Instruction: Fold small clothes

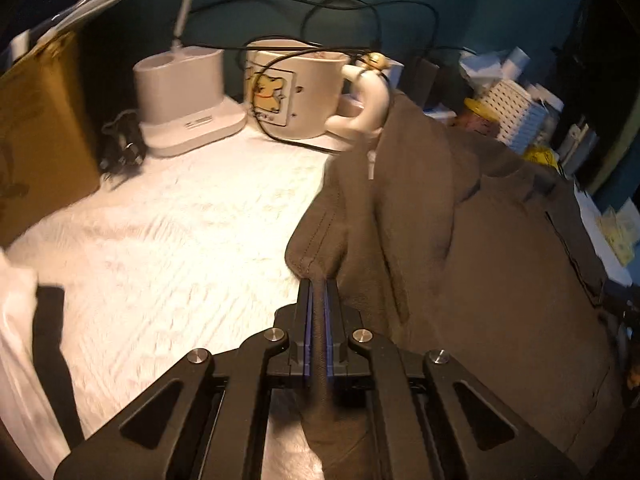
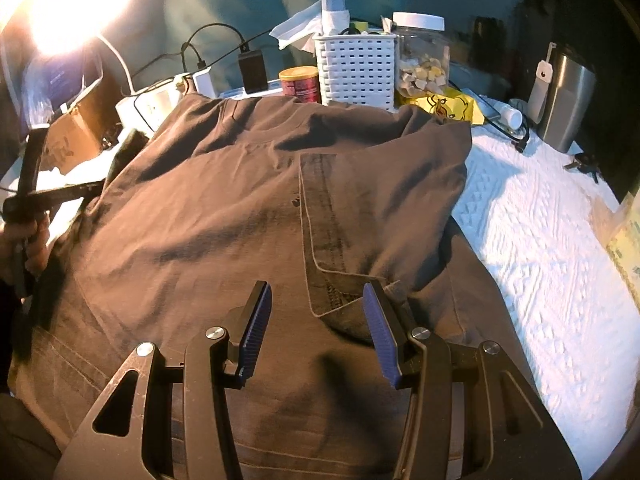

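- The left tool (image 1: 318,284) is clamped on a bunched fold of the dark grey-brown shirt (image 1: 460,260), at the hemmed edge of a sleeve; the cloth runs between its blue pads and back under its frame.
- The right tool (image 2: 316,304) stands with its jaws apart, gripping nothing, low over the shirt (image 2: 224,220); the corner of a folded-over sleeve with a stitched hem lies just ahead of its right pad.
- In the right wrist view a hand (image 2: 24,244) holds the left tool (image 2: 96,188) at the shirt's far left edge.
- The shirt lies spread over the middle of the counter, on a white quilted cover (image 1: 168,236), its collar end towards the clutter at the back.
- Behind it stand a cartoon mug (image 1: 294,88), a white lamp base (image 1: 188,100), a white slotted basket (image 2: 356,68), a clear jar (image 2: 422,60) and a steel tumbler (image 2: 566,108).
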The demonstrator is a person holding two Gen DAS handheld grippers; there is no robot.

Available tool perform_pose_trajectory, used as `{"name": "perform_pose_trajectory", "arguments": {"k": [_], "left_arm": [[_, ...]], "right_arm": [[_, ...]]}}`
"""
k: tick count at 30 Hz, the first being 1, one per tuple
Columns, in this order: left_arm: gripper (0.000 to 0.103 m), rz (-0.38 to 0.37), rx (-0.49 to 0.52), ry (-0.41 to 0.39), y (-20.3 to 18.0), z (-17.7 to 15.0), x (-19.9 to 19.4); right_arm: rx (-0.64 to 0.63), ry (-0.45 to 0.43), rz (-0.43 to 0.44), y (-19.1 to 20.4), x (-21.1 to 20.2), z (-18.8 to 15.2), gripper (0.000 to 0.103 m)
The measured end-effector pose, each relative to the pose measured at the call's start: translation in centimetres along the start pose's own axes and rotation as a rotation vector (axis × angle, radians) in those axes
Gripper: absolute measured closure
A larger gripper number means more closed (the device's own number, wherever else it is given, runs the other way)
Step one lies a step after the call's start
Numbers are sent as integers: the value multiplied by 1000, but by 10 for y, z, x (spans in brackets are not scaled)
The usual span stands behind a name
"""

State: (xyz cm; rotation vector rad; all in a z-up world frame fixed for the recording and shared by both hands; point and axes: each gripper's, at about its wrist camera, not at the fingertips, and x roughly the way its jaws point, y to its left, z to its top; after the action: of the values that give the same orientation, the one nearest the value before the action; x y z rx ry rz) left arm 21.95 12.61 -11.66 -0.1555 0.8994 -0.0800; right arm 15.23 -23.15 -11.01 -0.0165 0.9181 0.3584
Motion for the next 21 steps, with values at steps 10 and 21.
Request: {"name": "perform_pose_trajectory", "arguments": {"k": [10, 21], "left_arm": [[100, 174, -34, -181, -10, -14, -49], [100, 136, 136, -268, -78, -11, -77]], "right_arm": [[7, -36, 42, -7, -12, -4, 52], [46, -77, 66, -28, -27, -18, 52]]}}
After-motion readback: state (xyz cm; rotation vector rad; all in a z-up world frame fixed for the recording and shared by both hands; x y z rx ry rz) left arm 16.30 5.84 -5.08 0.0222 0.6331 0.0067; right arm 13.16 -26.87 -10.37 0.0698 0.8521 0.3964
